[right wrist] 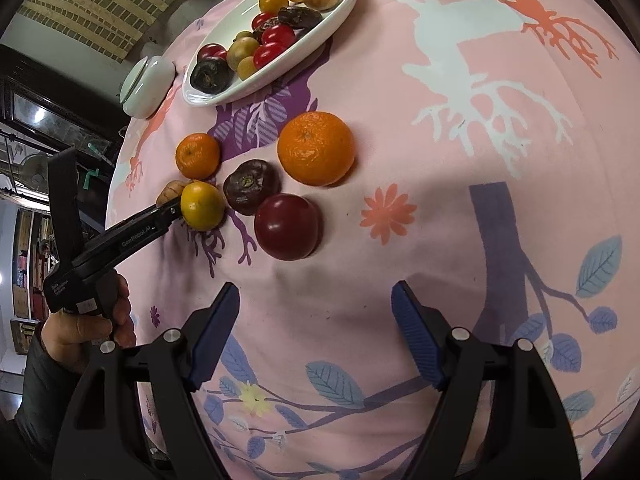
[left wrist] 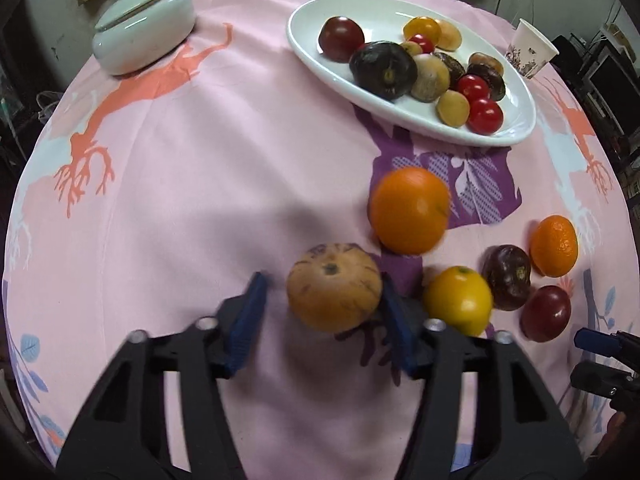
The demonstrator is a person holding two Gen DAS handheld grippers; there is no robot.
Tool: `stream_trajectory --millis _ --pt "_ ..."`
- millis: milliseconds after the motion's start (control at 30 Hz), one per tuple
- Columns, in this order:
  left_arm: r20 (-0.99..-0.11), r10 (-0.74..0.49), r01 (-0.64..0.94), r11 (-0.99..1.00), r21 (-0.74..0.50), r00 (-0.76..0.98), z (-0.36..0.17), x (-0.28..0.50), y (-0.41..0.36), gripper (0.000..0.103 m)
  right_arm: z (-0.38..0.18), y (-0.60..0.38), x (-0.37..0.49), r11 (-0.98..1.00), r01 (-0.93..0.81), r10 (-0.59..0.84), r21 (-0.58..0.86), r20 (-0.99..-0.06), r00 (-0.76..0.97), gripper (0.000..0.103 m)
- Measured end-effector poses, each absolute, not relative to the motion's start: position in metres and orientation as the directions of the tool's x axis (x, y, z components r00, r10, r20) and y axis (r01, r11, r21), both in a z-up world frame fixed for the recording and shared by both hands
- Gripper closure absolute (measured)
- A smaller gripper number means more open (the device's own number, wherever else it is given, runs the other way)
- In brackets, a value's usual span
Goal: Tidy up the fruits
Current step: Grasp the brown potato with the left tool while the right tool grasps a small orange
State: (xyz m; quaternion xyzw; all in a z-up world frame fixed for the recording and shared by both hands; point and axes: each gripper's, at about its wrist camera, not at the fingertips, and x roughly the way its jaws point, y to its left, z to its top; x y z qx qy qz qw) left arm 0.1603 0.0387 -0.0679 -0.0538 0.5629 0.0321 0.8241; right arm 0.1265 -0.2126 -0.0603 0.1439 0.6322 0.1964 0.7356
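Observation:
My left gripper [left wrist: 323,280] straddles a tan striped fruit [left wrist: 334,286] on the pink cloth. Its right pad touches the fruit and a narrow gap shows at the left pad. To the right lie a yellow fruit [left wrist: 458,300], a dark purple fruit [left wrist: 506,276], a dark red fruit [left wrist: 546,318], a small orange [left wrist: 554,246] and a large orange [left wrist: 410,210]. A white oval plate [left wrist: 380,12] further back holds several small fruits. My right gripper [right wrist: 316,292] hovers open over bare cloth, short of the dark red fruit [right wrist: 288,226].
A white lidded bowl [left wrist: 144,32] stands at the back left and a paper cup [left wrist: 530,50] behind the plate. A person's hand [right wrist: 88,328] holds the left gripper's handle at the table's left edge. The round table drops off on all sides.

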Motion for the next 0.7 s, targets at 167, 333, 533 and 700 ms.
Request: stream_trajectory --millis 167,333,533,700 --pt "-0.933 -0.062 -0.137 0.984 -0.117 0.355 -0.064 0.150 0.046 0.061 -0.058 -0.203 0.131 0.884 -0.128 0.465 0.450 -0.876 0.128 0.024" --pt "-0.929 -0.081 -0.168 0.974 -0.150 0.361 -0.054 0.124 0.052 0.061 -0.047 -0.194 0.140 0.907 -0.189 0.411 0.377 -0.890 0.197 0.024" --pt "-0.924 -0.106 -0.210 0.958 -0.194 0.368 -0.048 0.106 0.054 0.061 -0.043 -0.185 0.172 0.928 -0.189 0.361 0.320 -0.897 0.254 0.024" --pt "-0.924 -0.122 -0.201 0.958 -0.205 0.363 -0.047 0.108 0.052 0.061 -0.052 -0.169 0.193 0.955 -0.216 0.260 0.202 -0.922 0.288 0.031"
